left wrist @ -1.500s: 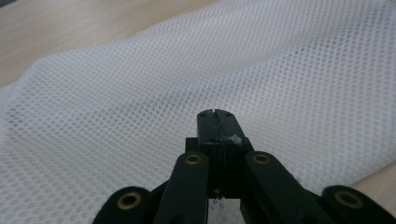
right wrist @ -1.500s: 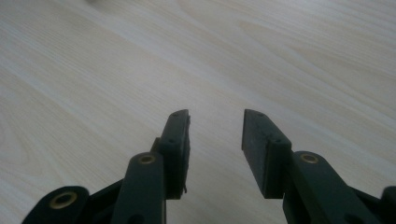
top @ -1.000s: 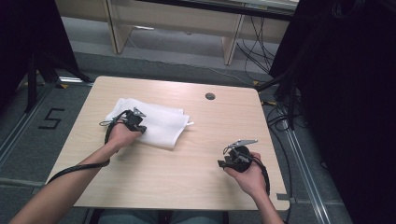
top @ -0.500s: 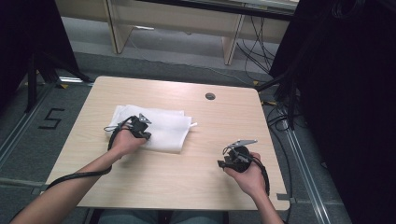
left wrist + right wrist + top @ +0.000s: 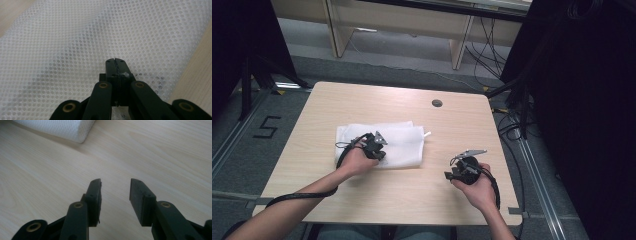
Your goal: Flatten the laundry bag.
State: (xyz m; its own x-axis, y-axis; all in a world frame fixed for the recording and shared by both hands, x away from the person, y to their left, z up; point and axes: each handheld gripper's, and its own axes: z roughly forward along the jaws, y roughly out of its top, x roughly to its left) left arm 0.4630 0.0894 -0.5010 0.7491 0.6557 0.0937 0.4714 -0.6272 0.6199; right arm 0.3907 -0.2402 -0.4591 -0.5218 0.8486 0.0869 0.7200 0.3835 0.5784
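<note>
Mesh cloth: a white folded mesh cloth (image 5: 384,144) lies centre-left in the high view, on the table (image 5: 422,200).
Left gripper: the left gripper (image 5: 376,145) rests on the cloth, jaws pressed together; whether a layer is pinched between them cannot be told.
Right gripper: the right gripper (image 5: 115,188) hovers lower right of the high view, jaws apart, holding nothing.
Risk: a thin pinch may slip out of the jaws.
Risk: dragging one-handed could bunch or unfold the stack, since nothing pins the far side.

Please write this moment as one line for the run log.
left claw: shut, over white mesh cloth | right claw: open, empty, above bare table | cloth: folded, flat
</note>
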